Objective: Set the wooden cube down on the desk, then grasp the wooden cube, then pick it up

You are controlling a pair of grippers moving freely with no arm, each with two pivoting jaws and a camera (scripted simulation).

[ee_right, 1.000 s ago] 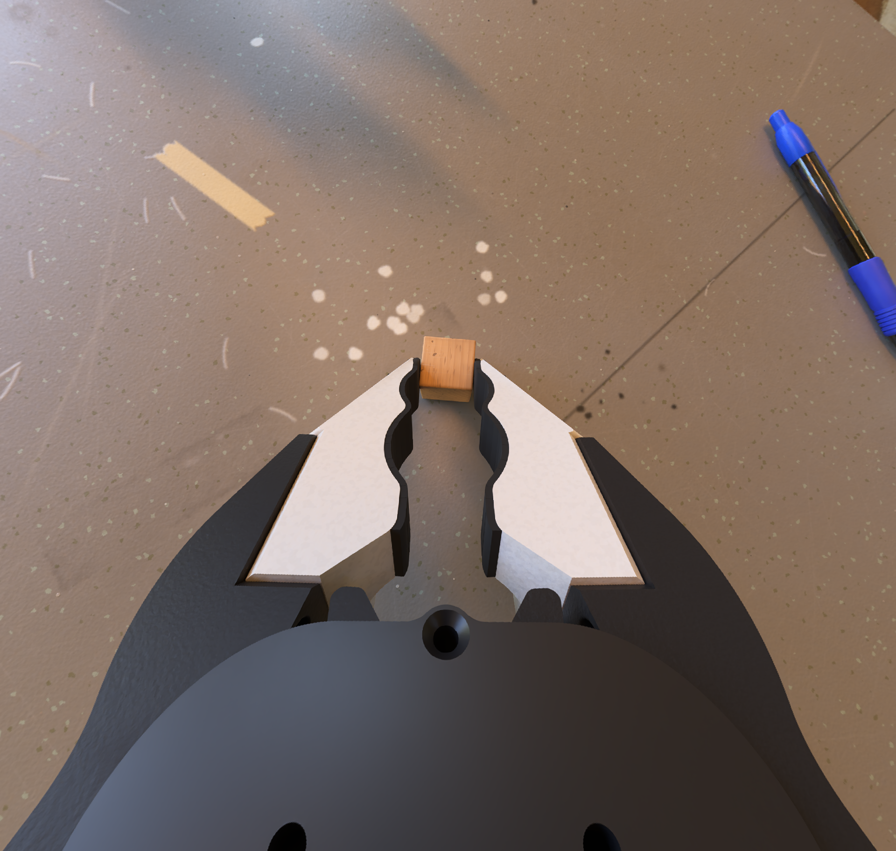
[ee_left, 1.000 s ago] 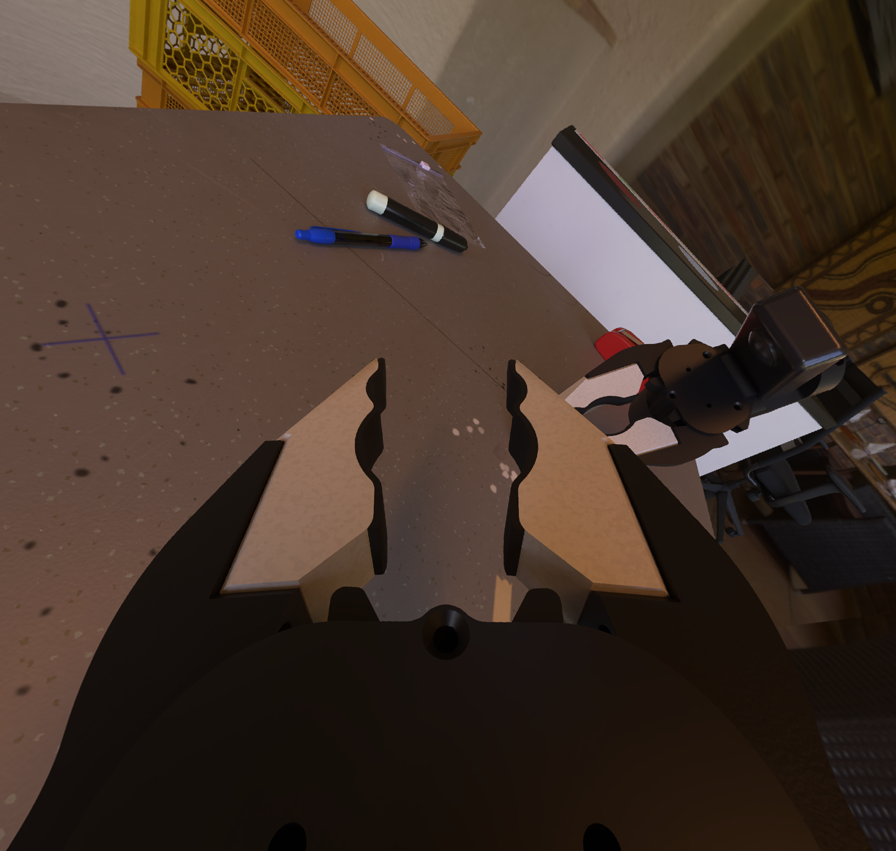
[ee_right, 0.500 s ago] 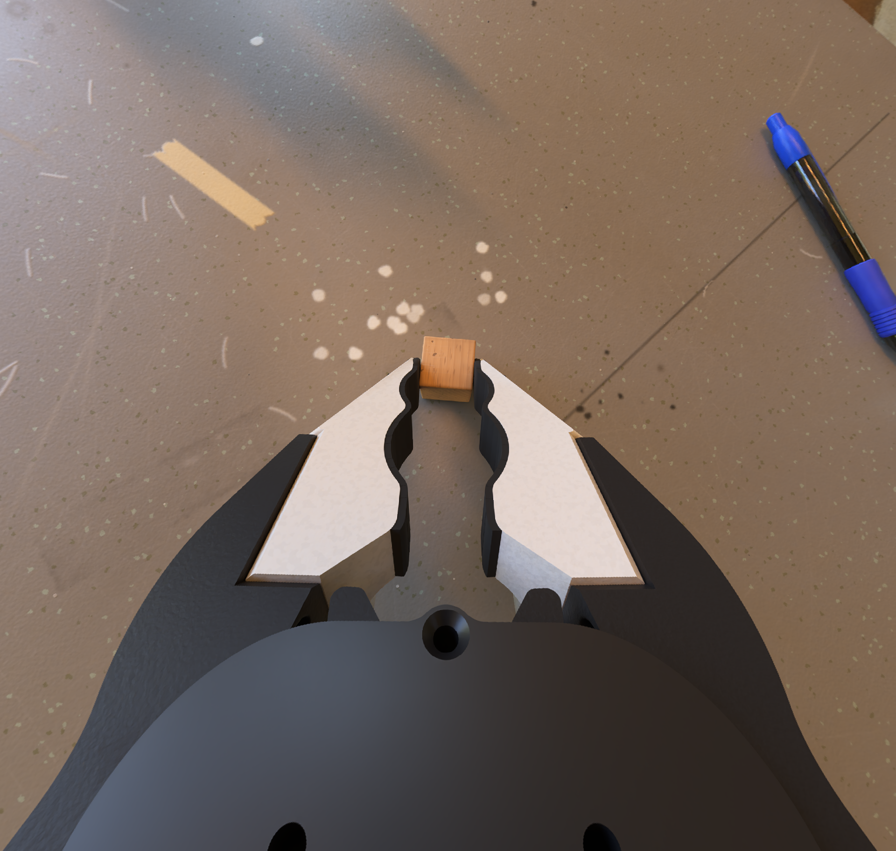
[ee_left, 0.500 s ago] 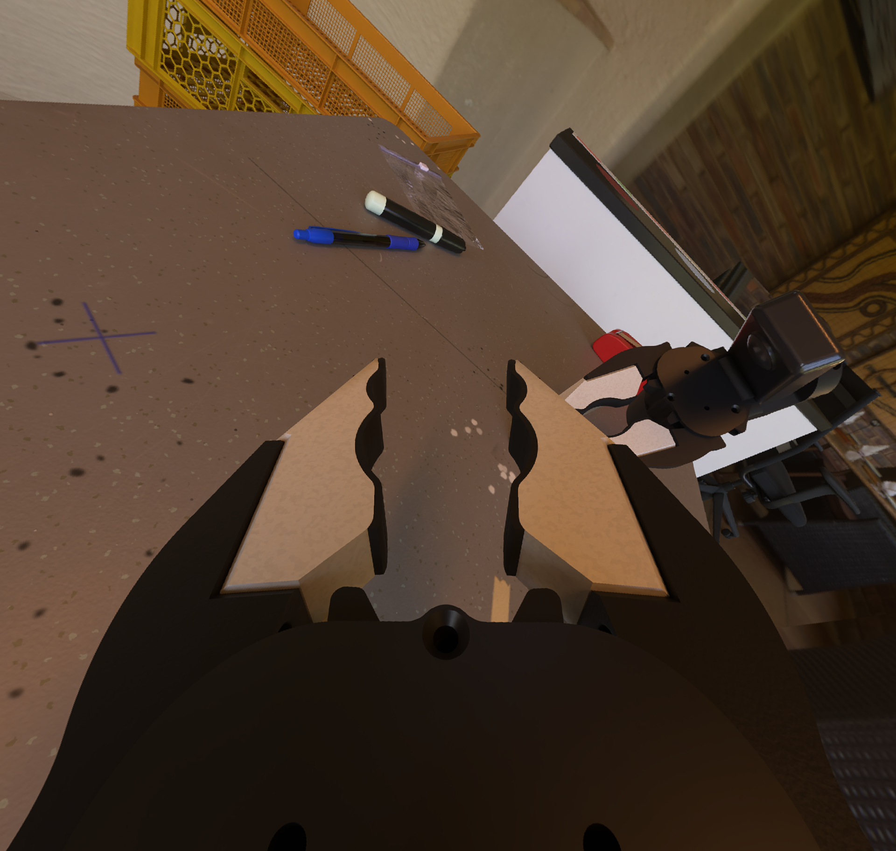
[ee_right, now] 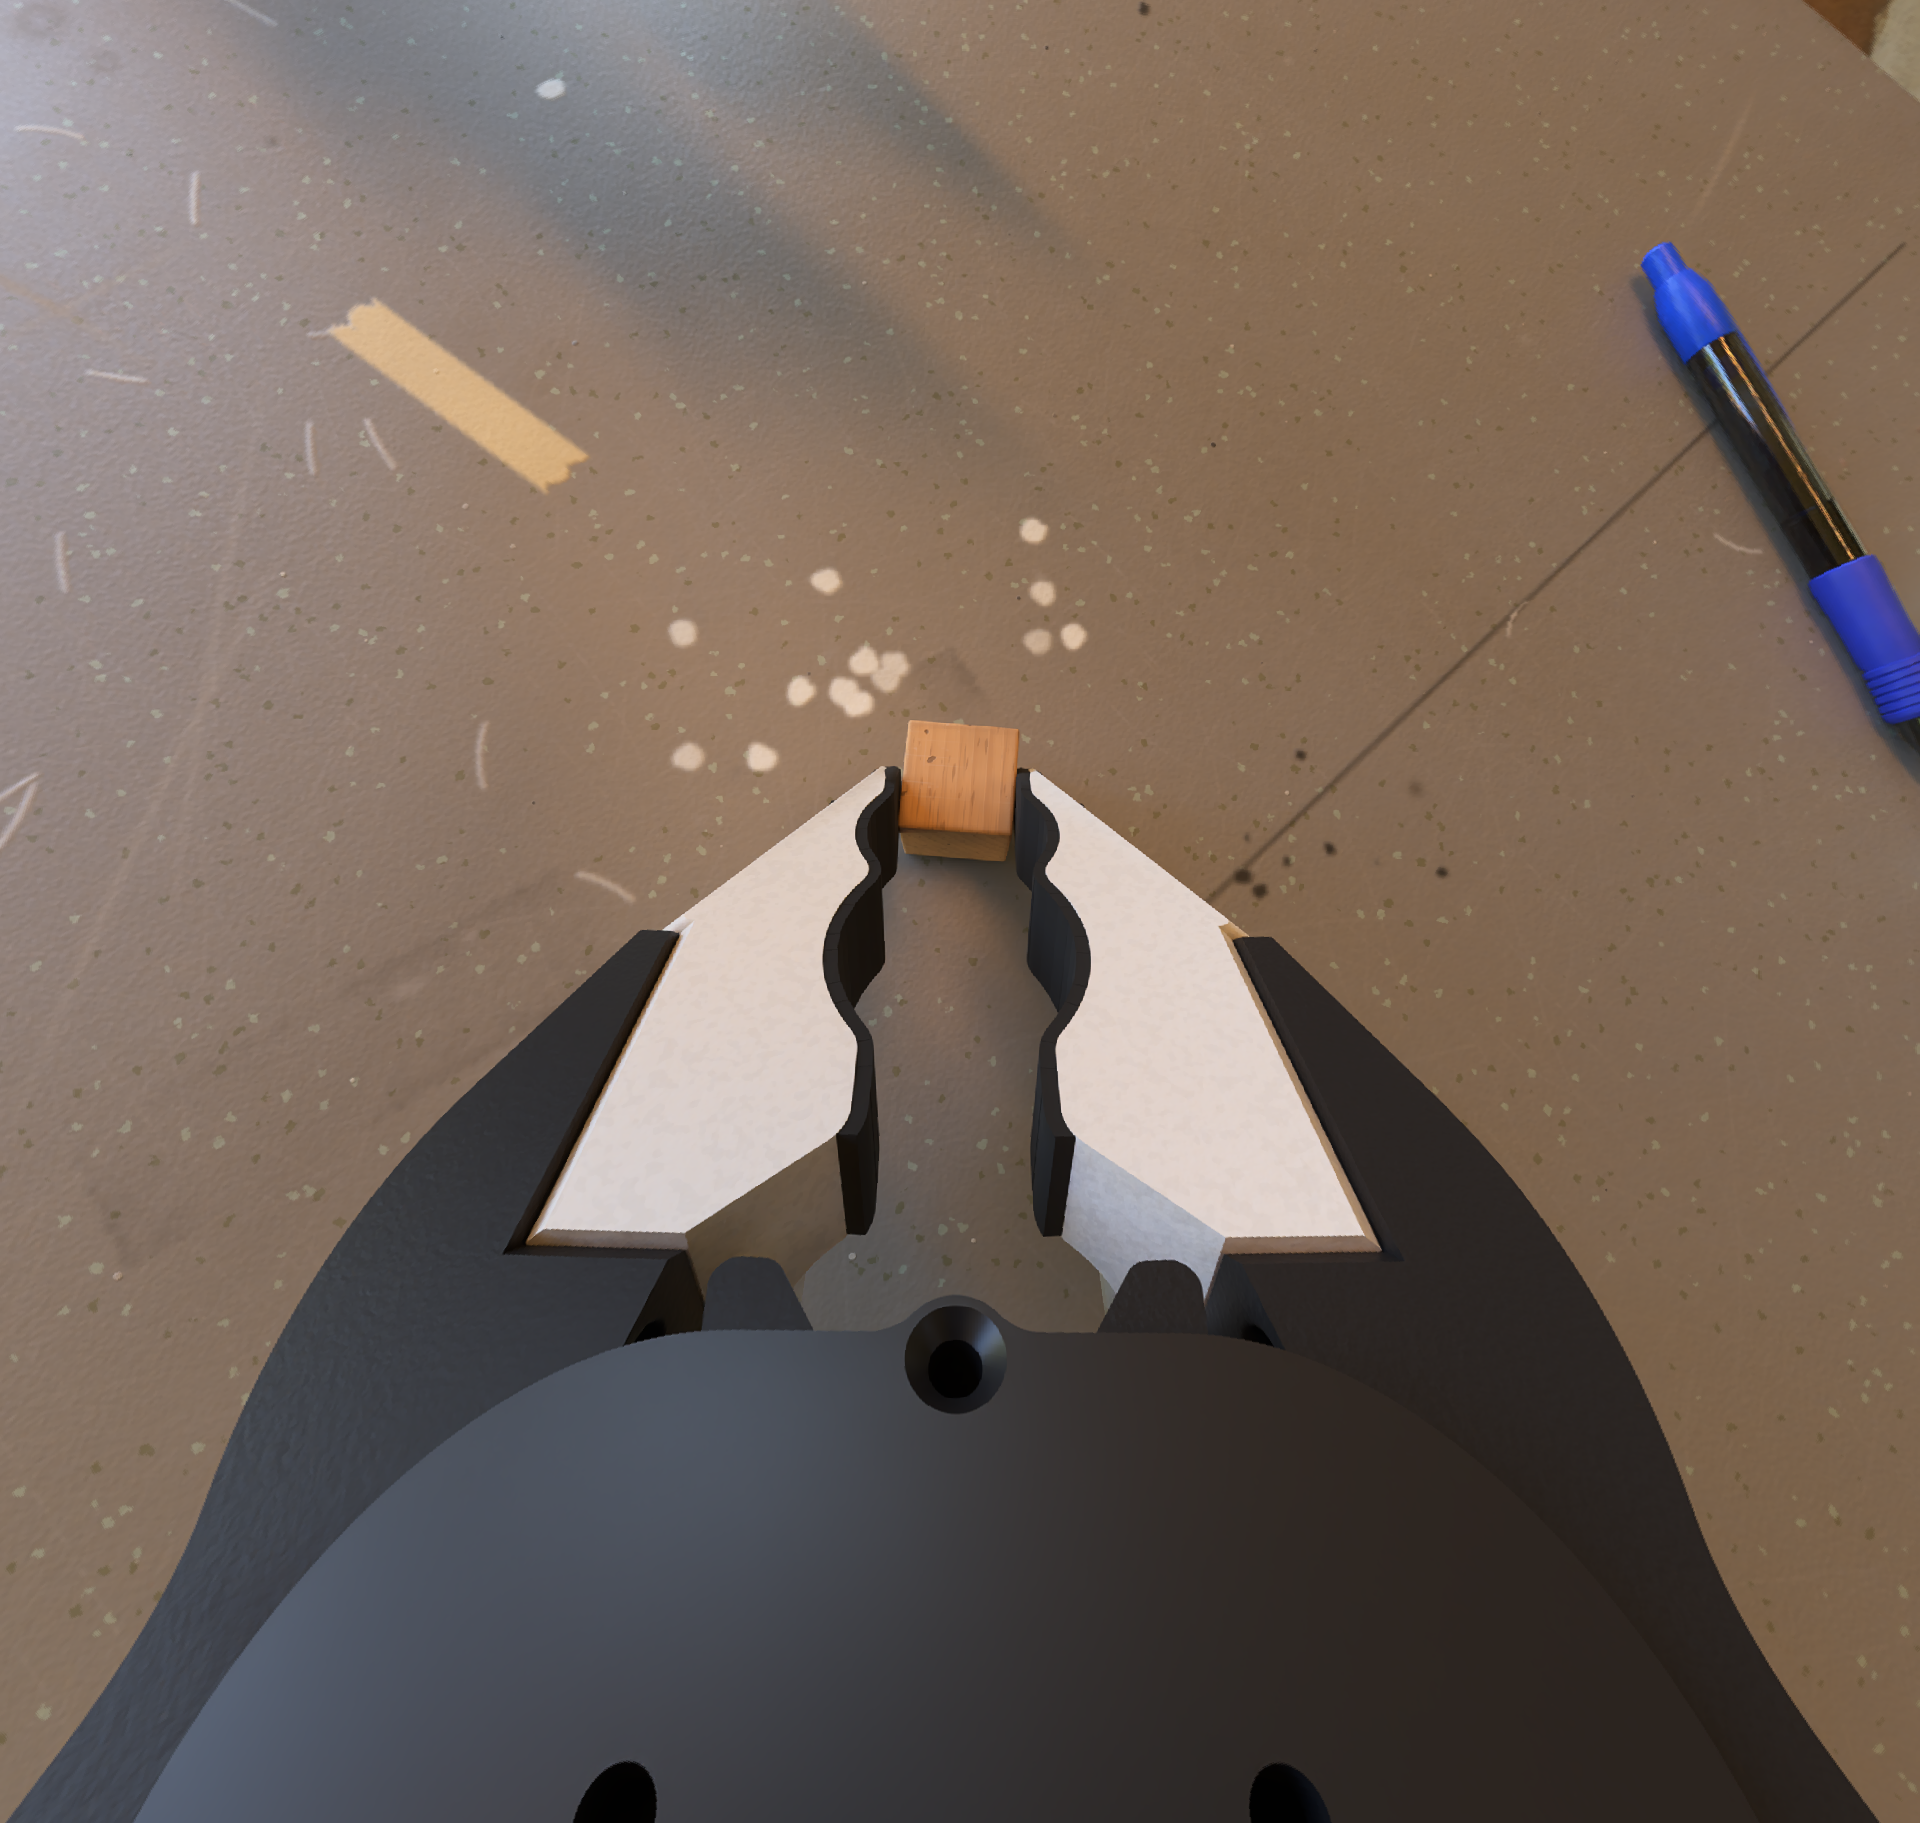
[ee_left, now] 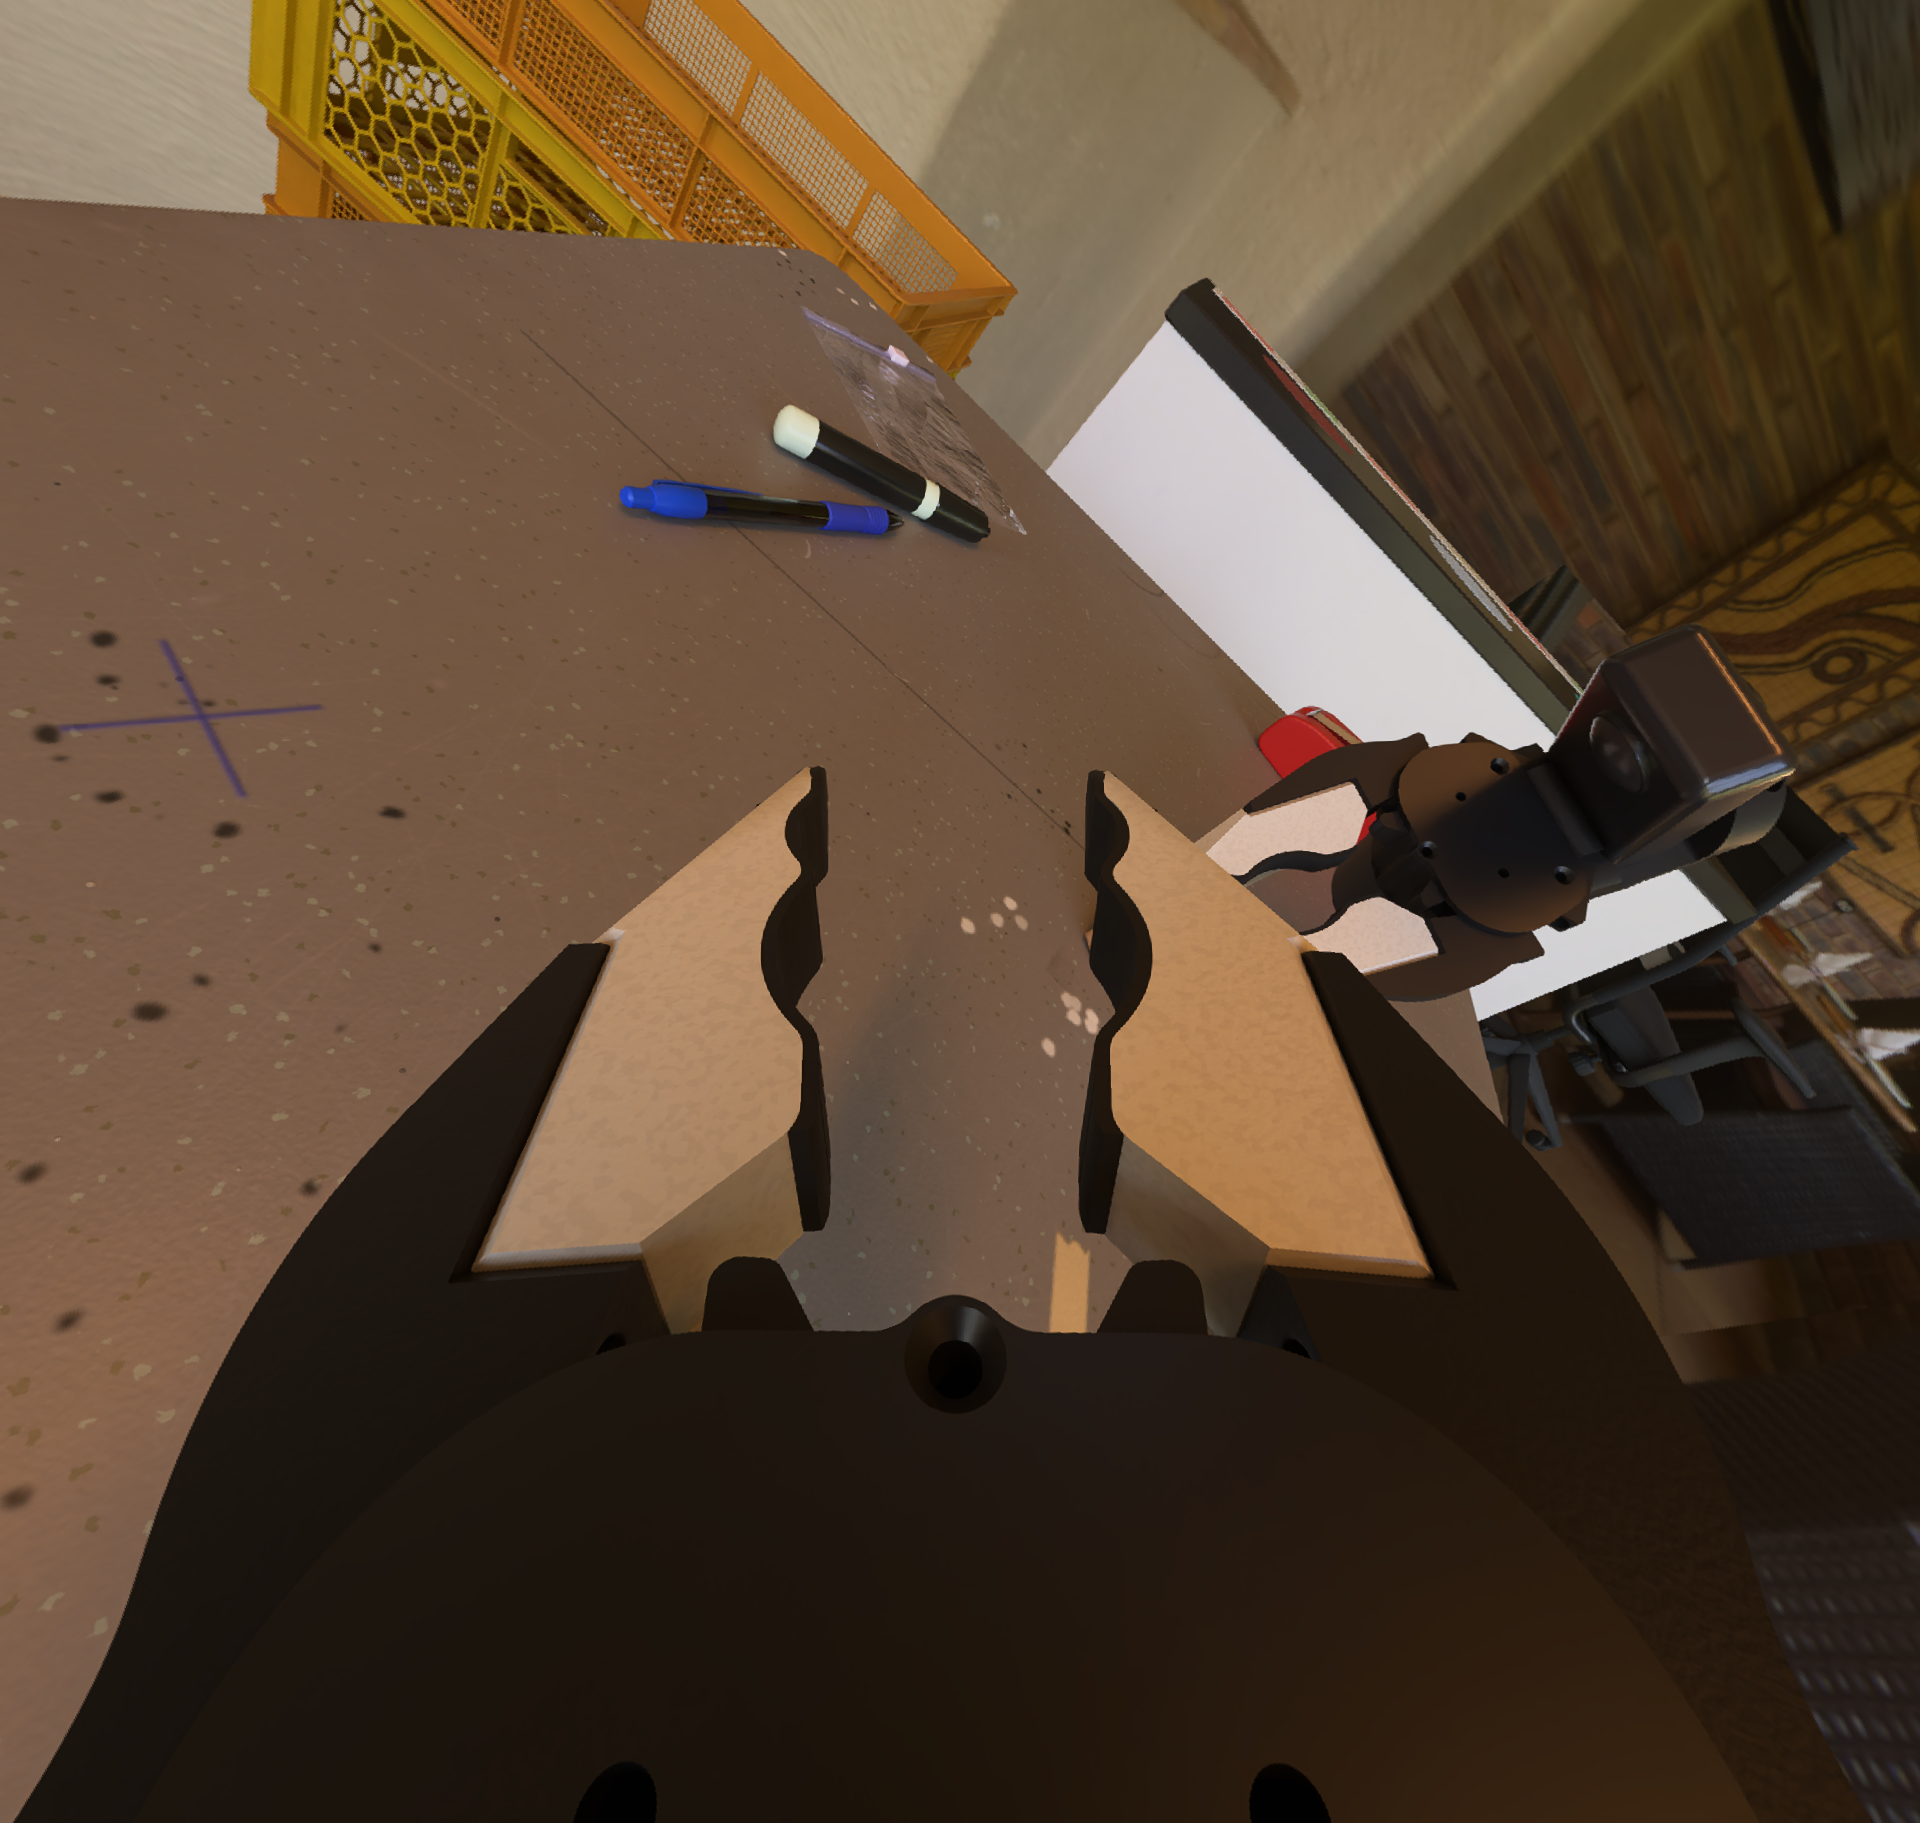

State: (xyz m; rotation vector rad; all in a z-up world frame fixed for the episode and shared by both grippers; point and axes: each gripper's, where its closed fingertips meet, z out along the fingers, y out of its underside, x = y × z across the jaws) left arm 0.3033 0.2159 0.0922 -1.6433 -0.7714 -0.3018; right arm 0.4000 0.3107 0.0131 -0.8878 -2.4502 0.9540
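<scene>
A small wooden cube (ee_right: pixel 956 781) sits clamped between the fingertips of my right gripper (ee_right: pixel 956 799), above the brown speckled desk (ee_right: pixel 1351 1098). My left gripper (ee_left: pixel 956 797) is open and empty, low over the desk (ee_left: pixel 416 526). In the left wrist view my right gripper (ee_left: pixel 1320 864) shows at the right, beyond the desk's right edge; the cube is hidden there behind my left gripper's right finger.
A blue pen (ee_left: pixel 758 508) and a black marker (ee_left: pixel 883 474) lie at the desk's far right, by a clear plastic bag (ee_left: pixel 914 412). The pen also shows in the right wrist view (ee_right: pixel 1787 474). Yellow and orange crates (ee_left: pixel 540 100) stand behind the desk. A strip of tape (ee_right: pixel 457 397) lies on the desk.
Little has changed. In the right wrist view the pen has drifted slightly left and down, and the right gripper keeps its hold on the cube.
</scene>
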